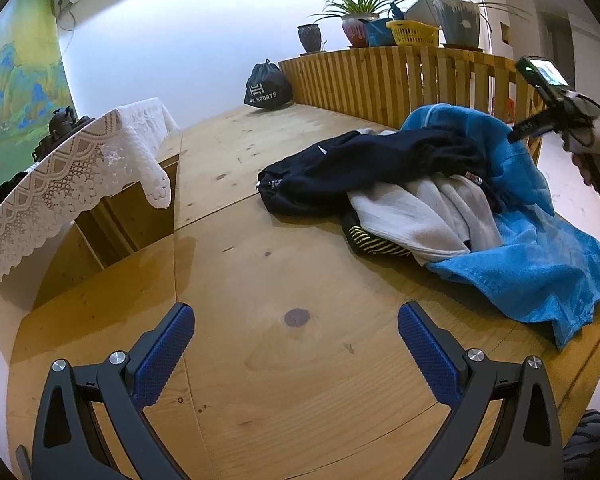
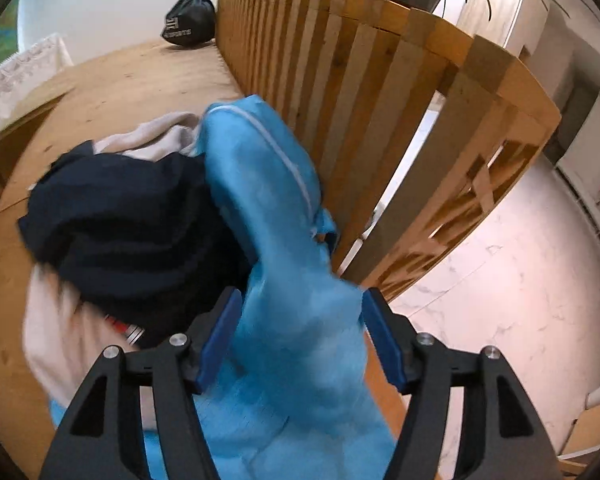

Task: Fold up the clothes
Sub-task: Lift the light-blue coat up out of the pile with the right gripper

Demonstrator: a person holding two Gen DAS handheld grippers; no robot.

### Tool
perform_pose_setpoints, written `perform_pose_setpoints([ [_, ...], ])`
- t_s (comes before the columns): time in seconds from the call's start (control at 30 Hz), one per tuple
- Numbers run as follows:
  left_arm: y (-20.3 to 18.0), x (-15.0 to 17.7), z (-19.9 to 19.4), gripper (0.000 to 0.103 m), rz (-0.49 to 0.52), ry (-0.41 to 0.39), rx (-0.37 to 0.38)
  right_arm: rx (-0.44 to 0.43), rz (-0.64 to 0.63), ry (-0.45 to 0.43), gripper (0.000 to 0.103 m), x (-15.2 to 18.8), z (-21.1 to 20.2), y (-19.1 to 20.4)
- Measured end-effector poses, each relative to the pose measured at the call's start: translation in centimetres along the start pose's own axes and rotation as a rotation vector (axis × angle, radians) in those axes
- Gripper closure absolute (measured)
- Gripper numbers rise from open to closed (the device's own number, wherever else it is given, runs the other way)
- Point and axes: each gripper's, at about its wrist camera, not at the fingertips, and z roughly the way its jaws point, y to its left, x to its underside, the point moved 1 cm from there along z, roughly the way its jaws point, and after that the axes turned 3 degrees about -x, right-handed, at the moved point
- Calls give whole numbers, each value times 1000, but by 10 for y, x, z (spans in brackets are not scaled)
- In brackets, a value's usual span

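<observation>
**Laundry heap waits on pine worktop as right tool straddles blue garment**

A broad pine worktop (image 1: 260, 360), knotted and smooth-grained, carries the unsorted pile of clothes (image 1: 440, 200) against a slatted wooden railing (image 1: 400, 80), probably pushed there to leave the near boards free for folding. Largest in the heap is a blue garment (image 2: 268, 208), soft and fleecy with a pale seam, draped over the rest and rising in a ridge. Beneath it lie a limp navy top (image 1: 360, 164), a pale grey piece (image 1: 420, 216) in loose folds, and a scrap of yellow-striped black fabric (image 1: 376, 242). The right tool (image 2: 300, 336) stands partly open with the blue cloth between its ribbed blue pads (image 2: 220, 336); motion blur hides whether they press it. The left tool (image 1: 296, 340) hangs wide and empty over bare wood, well apart from the pile. No garment looks folded yet.
</observation>
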Motion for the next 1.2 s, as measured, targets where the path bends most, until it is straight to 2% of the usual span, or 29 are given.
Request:
perform_pose_setpoints([
  [0.17,0,0,7,0,1,16,-12,-53,55,59,36,-11,40,0],
  [0.23,1,1,9,0,-3,21,-9,-33,56,89,36,-11,58,2],
  [0.33,1,2,11,0,-1,27,-14,-45,54,90,37,-3,77,5],
  [0.37,1,2,12,0,0,28,-14,-49,54,90,44,0,83,6],
  [0.4,2,2,12,0,1,29,-14,-74,68,65,55,2,83,4],
  [0.43,2,3,12,0,1,31,-15,-100,83,39,93,5,82,1],
  [0.47,3,3,12,0,0,33,-15,-113,90,37,102,7,82,-1],
  [0.57,5,4,12,0,-6,32,-16,-138,39,-2,102,8,66,3],
  [0.7,4,4,9,0,-10,29,-12,-251,48,-103,102,-3,13,6],
  [0.93,6,2,-7,0,-10,4,-18,-443,172,-295,102,-44,-96,-11],
  [1.03,10,2,-12,0,-24,1,-20,-493,188,-365,102,-56,-138,-10],
  [1.2,18,2,-20,0,-37,-7,-31,-491,181,-508,102,-81,-215,-13],
])
